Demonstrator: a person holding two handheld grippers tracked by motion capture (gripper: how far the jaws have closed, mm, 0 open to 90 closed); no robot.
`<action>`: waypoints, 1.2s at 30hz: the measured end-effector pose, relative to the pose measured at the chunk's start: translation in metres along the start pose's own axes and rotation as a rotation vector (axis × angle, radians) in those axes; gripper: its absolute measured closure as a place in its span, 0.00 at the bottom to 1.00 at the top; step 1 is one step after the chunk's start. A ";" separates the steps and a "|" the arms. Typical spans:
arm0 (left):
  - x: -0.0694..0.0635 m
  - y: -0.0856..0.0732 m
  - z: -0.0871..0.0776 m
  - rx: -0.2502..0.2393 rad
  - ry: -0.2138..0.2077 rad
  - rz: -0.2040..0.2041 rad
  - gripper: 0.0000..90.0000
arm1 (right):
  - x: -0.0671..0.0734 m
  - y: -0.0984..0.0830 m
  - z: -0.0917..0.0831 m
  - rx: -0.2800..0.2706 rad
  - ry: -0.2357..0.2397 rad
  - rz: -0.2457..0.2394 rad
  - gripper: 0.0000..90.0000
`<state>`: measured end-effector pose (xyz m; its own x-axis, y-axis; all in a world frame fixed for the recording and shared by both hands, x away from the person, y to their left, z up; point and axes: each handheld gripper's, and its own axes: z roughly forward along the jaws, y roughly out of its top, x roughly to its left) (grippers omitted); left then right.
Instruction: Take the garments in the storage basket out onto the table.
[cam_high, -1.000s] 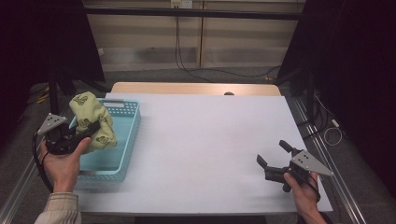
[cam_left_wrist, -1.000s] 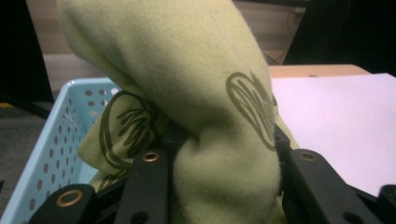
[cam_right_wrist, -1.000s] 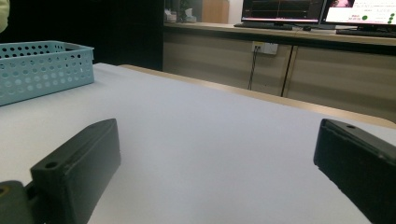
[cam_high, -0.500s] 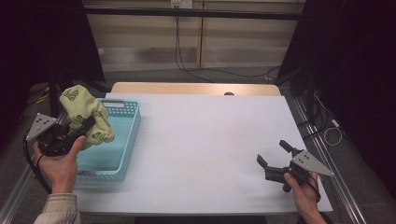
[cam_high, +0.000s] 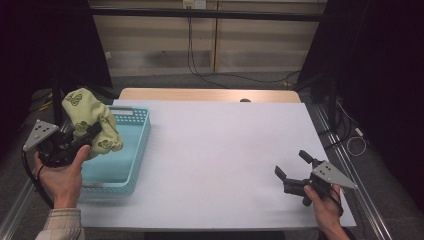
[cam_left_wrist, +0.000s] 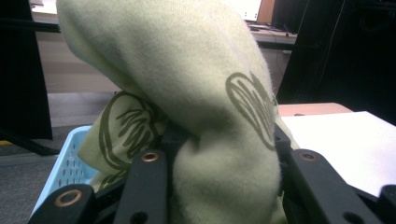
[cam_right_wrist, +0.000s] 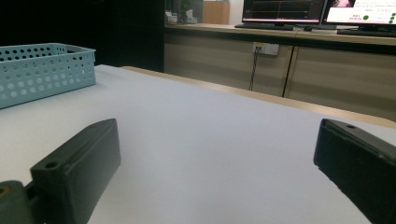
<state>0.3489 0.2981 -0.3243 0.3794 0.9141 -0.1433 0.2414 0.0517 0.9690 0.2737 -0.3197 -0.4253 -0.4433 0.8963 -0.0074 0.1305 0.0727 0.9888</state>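
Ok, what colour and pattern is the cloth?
Pale green cloth with dark olive round line prints, clearest in the left gripper view.

Setting: a lab or office-type recording room. A plain white tabletop (cam_high: 220, 150) stands in front of a wall of beige cabinet panels (cam_high: 160, 50), with black cables (cam_high: 192, 55) hanging down over them and a power socket (cam_right_wrist: 264, 48) set into the panelling. Computer monitors (cam_right_wrist: 280, 10) with lit screens sit on a counter (cam_right_wrist: 280, 35) above the cabinets. Black curtains (cam_high: 380, 75) close off both sides of the tabletop. Metal frame rails (cam_high: 345, 165) run along its right edge.
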 end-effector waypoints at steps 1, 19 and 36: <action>-0.001 0.001 -0.001 0.001 -0.002 0.002 0.70 | 0.000 0.000 0.000 0.000 0.001 0.001 0.00; -0.037 0.018 -0.003 0.001 -0.067 0.063 0.70 | -0.002 0.000 -0.001 -0.004 0.004 0.000 0.00; -0.065 0.024 0.007 -0.002 -0.140 0.082 0.70 | -0.001 0.000 0.000 0.000 -0.001 -0.004 0.00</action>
<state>0.3362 0.2372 -0.2928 0.5186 0.8503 -0.0897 0.2023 -0.0201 0.9791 0.2740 -0.3208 -0.4253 -0.4433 0.8963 -0.0111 0.1292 0.0762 0.9887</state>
